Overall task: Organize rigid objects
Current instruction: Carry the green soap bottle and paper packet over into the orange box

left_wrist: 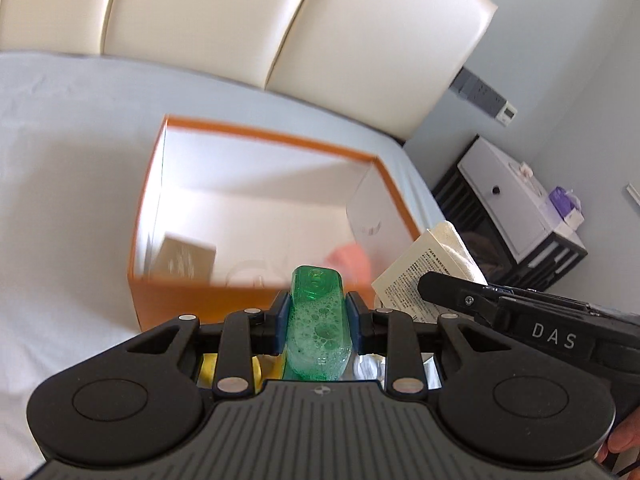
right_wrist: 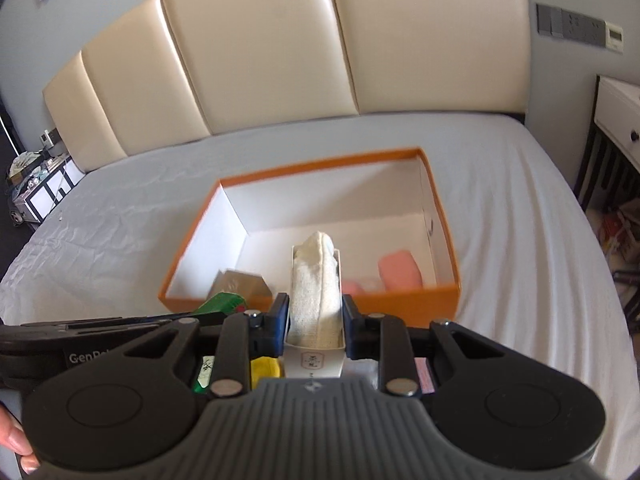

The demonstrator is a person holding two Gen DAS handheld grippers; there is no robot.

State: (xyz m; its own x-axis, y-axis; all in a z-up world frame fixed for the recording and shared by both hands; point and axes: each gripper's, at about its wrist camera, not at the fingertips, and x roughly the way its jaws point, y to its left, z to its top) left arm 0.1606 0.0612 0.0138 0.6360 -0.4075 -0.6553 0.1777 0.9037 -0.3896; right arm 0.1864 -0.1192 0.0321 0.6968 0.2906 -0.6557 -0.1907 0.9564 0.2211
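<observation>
An open orange box (left_wrist: 176,296) with a white inside sits on the bed; it also shows in the right wrist view (right_wrist: 416,300). My left gripper (left_wrist: 318,314) is shut on a green bottle of foamy liquid (left_wrist: 318,320), held just before the box's near wall. My right gripper (right_wrist: 314,316) is shut on a white carton with a cream cloth pouch (right_wrist: 316,300), also just short of the near wall. Inside the box lie a silver-grey small box (right_wrist: 238,284) and a pink object (right_wrist: 400,270). The green bottle's tip (right_wrist: 222,302) shows left of my right gripper.
The bed has a grey sheet (right_wrist: 520,200) and a cream padded headboard (right_wrist: 260,52). A white nightstand (left_wrist: 504,196) stands right of the bed. Yellow, green and pink items (right_wrist: 264,368) lie on the bed below the grippers.
</observation>
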